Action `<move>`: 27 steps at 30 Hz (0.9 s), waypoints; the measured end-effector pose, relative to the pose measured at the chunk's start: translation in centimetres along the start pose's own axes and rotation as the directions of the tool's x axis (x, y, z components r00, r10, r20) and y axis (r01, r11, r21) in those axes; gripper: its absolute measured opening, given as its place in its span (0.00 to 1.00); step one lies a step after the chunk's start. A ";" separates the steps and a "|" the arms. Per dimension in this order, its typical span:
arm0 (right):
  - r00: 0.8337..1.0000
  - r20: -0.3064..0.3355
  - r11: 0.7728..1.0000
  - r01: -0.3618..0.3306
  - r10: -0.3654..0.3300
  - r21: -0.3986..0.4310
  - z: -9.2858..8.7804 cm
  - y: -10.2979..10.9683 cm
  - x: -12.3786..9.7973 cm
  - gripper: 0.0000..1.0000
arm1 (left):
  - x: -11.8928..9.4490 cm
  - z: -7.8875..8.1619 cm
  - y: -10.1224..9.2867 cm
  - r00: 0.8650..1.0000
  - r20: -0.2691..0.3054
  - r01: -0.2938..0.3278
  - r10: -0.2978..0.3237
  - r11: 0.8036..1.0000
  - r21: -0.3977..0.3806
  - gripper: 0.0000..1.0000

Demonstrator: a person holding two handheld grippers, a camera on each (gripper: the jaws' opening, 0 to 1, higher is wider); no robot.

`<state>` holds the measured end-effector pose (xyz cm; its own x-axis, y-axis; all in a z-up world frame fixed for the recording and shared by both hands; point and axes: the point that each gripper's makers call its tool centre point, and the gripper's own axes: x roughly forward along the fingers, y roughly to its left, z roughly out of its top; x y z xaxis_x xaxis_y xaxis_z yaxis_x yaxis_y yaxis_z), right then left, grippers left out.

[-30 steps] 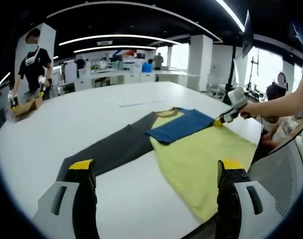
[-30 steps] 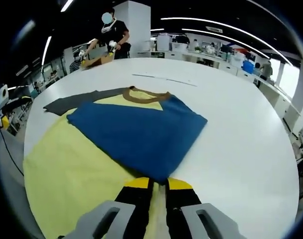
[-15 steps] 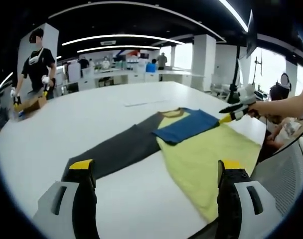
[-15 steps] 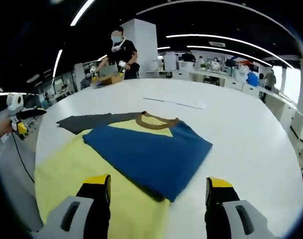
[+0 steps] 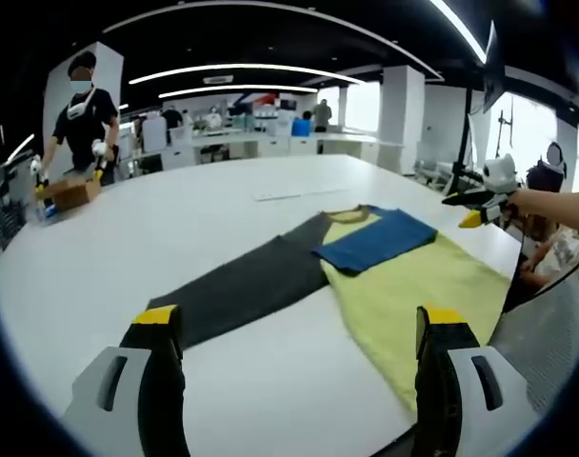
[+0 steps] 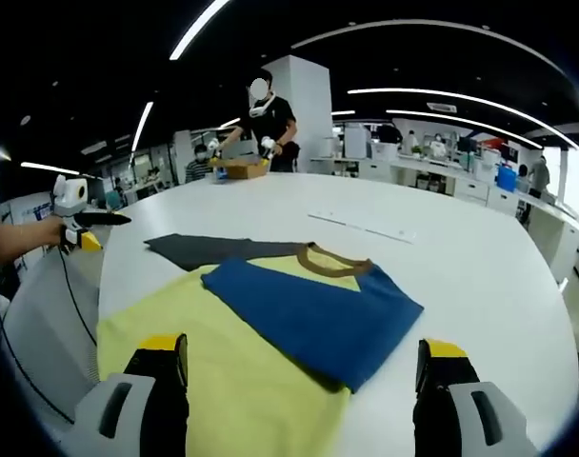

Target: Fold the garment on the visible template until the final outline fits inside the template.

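**Garment flat on the white table, both of my grippers clear of it**

In the left gripper view, a person (image 5: 83,100) stands at the far left edge of the table (image 5: 156,238) over a cardboard box (image 5: 69,193); I cannot tell what is in the box. Nearer me, the garment (image 5: 404,286) lies flat on the tabletop: its 1 dark grey sleeve (image 5: 242,286) stretches out to the left, the yellow body sits to the right, and the blue sleeve (image 5: 375,240) is folded across the body just below the brown collar (image 5: 351,214). A thin pale strip (image 5: 288,194) lies on the table beyond the garment. My left gripper (image 5: 294,328) hangs above the near table edge with its 2 jaws wide apart and nothing between them. At the far right my right gripper (image 5: 472,208) is held in my hand off the garment's right edge, not touching the cloth.

In the right gripper view, my left gripper (image 6: 85,233) shows at the far left, beside the table edge. The garment (image 6: 223,352) lies ahead, blue sleeve (image 6: 318,309) over yellow. My right gripper (image 6: 304,357) hovers over the near hem, jaws spread apart, gripping nothing.
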<state>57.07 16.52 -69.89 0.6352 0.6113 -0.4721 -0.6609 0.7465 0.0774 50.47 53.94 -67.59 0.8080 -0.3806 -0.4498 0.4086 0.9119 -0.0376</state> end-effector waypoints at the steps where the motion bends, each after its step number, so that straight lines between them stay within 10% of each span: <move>1: 1.000 0.002 1.000 -0.007 0.007 0.001 0.1 0.3 -0.3 0.99 | 0.0 0.0 0.3 1.000 -0.001 -0.006 0.006 1.000 0.000 0.99; 27: 0.997 0.028 0.997 -0.067 0.068 -0.027 0.4 3.8 -4.6 0.99 | 0.0 -2.0 9.3 0.983 -0.012 -0.183 0.183 0.971 -0.152 0.97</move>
<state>51.85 16.64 -67.05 0.5998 0.6679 -0.4407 -0.7125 0.6964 0.0857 53.46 62.72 -69.73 0.8640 -0.2055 -0.4596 0.1848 0.9786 -0.0901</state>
